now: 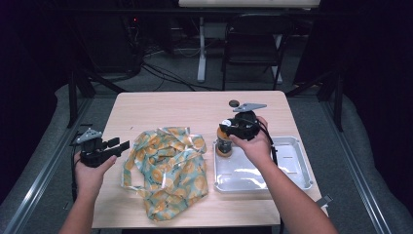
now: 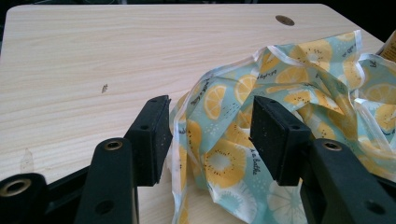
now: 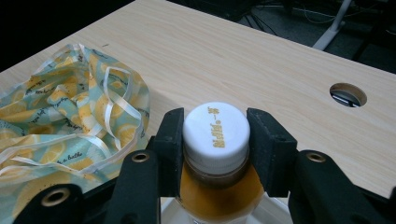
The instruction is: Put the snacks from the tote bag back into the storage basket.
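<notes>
Amber liquid is filling a clear plastic bottle with a white screw cap point(image 3: 215, 127), which is standing upright at the left end of a shallow silver metal tray point(image 1: 297, 171) on the pale wooden table point(image 1: 160, 109). The right gripper point(image 3: 215, 149) is clamping its black jaws around the bottle's neck and cap. Just left of the tray, a crumpled teal bag printed with lemon slices point(image 1: 168, 168) is lying on the wood. The left gripper point(image 2: 208, 140) is hovering at the bag's edge, jaws standing apart over the fabric.
</notes>
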